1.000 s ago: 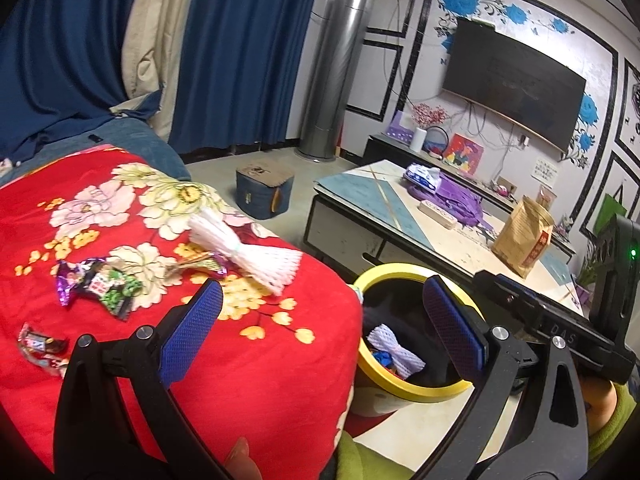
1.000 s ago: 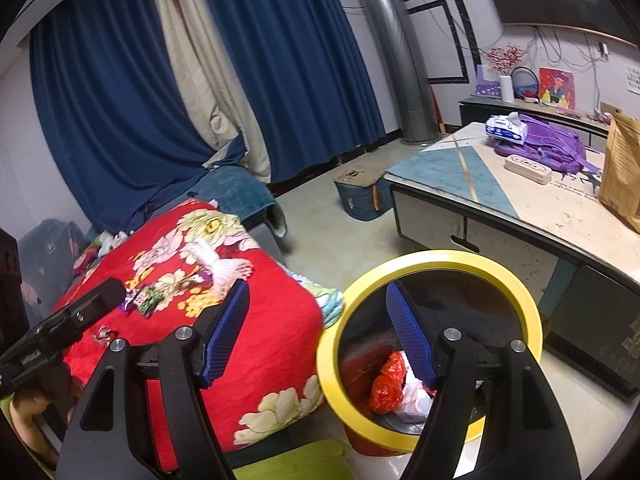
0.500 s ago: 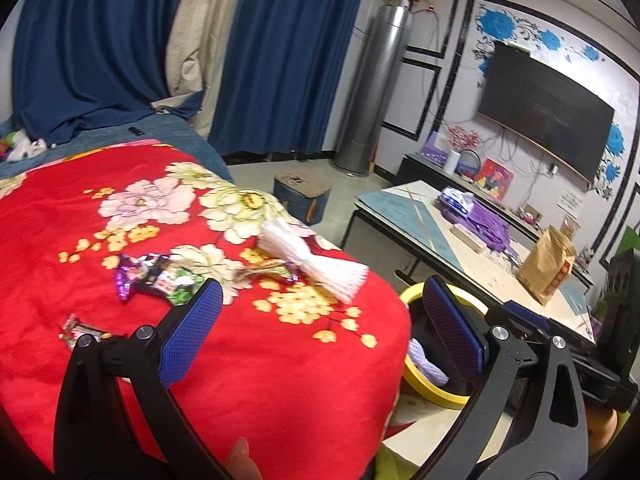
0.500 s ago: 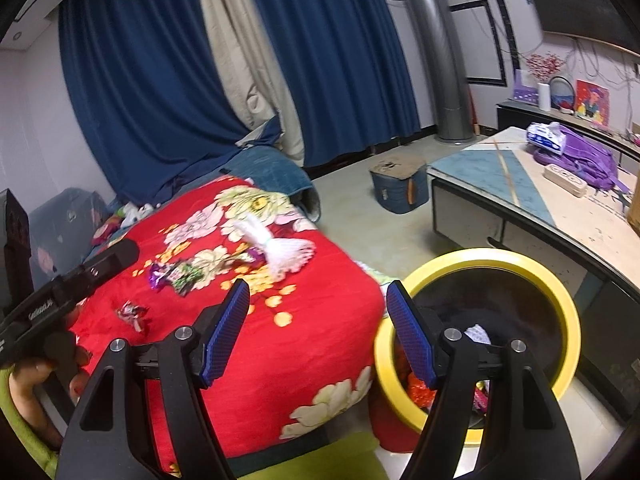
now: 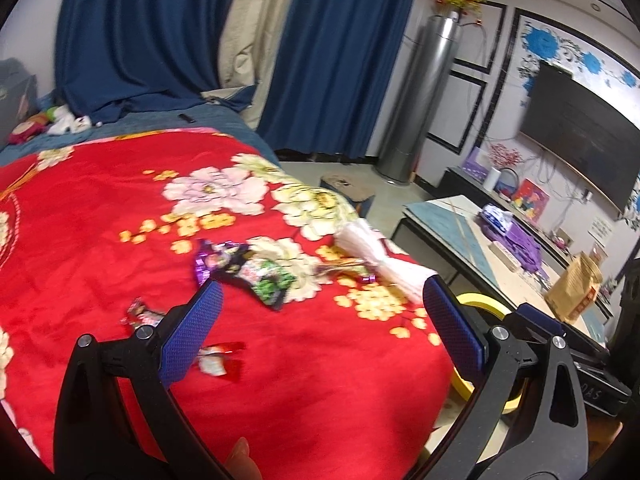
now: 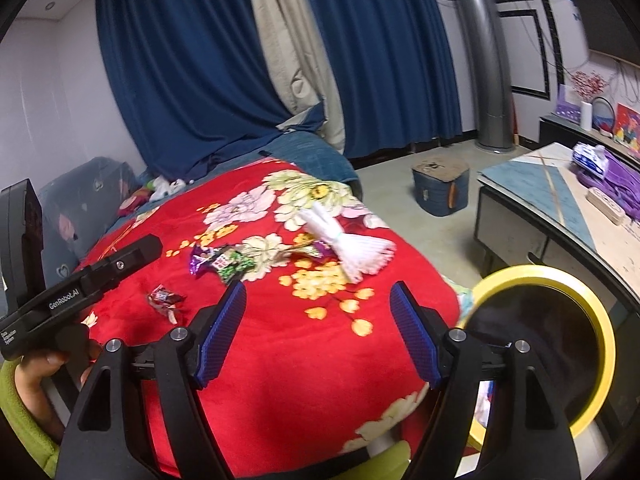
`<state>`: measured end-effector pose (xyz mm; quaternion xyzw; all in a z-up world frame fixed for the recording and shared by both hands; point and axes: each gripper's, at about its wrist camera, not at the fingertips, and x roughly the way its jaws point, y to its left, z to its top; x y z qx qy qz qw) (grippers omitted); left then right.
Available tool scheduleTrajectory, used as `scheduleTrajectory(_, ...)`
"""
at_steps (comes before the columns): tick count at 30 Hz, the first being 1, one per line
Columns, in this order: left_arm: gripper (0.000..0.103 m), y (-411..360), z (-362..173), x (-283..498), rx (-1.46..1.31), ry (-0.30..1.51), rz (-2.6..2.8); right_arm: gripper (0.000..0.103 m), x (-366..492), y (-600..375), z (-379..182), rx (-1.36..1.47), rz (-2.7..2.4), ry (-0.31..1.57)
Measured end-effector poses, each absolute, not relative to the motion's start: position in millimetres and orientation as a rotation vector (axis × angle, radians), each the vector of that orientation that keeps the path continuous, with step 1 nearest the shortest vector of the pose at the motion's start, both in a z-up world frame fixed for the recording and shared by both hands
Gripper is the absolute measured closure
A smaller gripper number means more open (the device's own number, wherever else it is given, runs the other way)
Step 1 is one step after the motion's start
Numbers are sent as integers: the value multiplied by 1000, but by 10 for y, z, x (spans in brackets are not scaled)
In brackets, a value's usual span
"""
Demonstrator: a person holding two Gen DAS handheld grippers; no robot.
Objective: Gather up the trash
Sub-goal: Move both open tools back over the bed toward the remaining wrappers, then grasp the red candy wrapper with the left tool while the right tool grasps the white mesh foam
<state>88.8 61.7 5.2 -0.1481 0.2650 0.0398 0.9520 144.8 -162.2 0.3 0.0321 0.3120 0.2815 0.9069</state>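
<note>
Though wide apart, both jaws empty.

Plush red blanket [image 6: 280, 360], glossy wrappers [image 6: 224, 264]

Dark blue curtains [image 6: 192, 80] with a beige curtain [image 6: 288, 60] between them hang behind a red floral blanket [image 6: 280, 340]. A silver cylinder [image 6: 486, 60] stands by the wall, a small blue box [image 6: 440, 192] on the floor, and a purple bag [image 6: 616, 184] lies on the low bench [image 6: 532, 196].
</note>
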Motion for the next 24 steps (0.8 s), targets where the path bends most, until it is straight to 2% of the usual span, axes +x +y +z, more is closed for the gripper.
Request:
scheduleTrajectory(11,11,1134,-196,800,-393,601,241,31,1672,-1216,-54,29,605,644)
scheduleTrajectory(24,11,1506,-565,742,-524,661,325,31,2290,-1152,-403,15,465,705)
